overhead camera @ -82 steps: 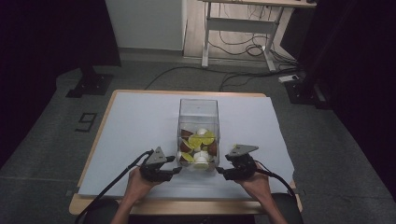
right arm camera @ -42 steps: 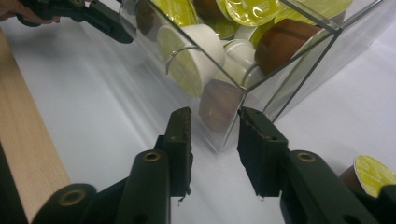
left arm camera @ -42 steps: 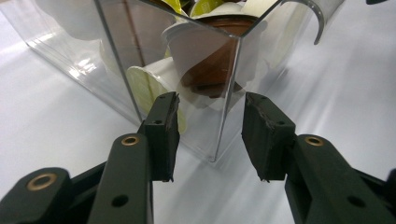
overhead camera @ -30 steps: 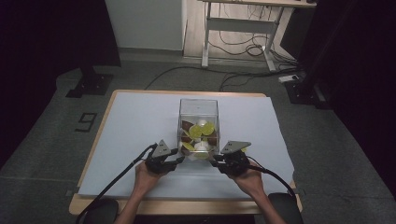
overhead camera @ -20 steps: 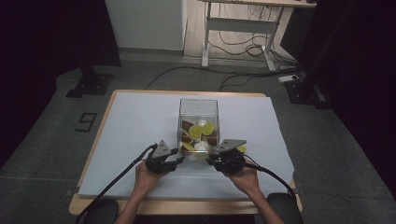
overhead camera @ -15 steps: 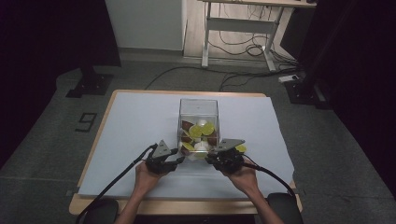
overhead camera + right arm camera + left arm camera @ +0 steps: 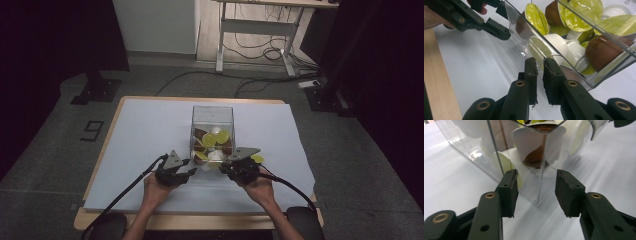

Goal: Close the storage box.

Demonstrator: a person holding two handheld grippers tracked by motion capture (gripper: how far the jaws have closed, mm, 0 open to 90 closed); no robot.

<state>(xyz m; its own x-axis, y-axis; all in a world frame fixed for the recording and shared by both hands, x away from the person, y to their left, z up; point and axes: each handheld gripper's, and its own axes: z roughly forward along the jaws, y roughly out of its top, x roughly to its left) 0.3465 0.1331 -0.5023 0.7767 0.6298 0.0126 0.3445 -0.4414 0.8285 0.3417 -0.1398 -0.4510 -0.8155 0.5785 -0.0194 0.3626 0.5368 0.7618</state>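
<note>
Your left gripper (image 7: 536, 192) stands released, jaws astride the near corner of the clear, stiff plastic box of coffee capsules (image 7: 212, 135) at the table's middle. It's light and slick; your right gripper (image 7: 539, 72) pinches its thin rim.

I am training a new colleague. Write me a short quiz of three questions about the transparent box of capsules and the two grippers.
1. Multiple choice: what does the right gripper pinch?
A) a yellow-green capsule lid
B) the wall of the clear plastic box
C) a black cable
2. True or false: the left gripper is clamped shut on a brown capsule.
3. Short answer: which part of the box stands in front of the left gripper's open jaws?

Key
1. B.
2. False: its jaws are open and hold nothing.
3. A vertical corner edge of the box.
</note>
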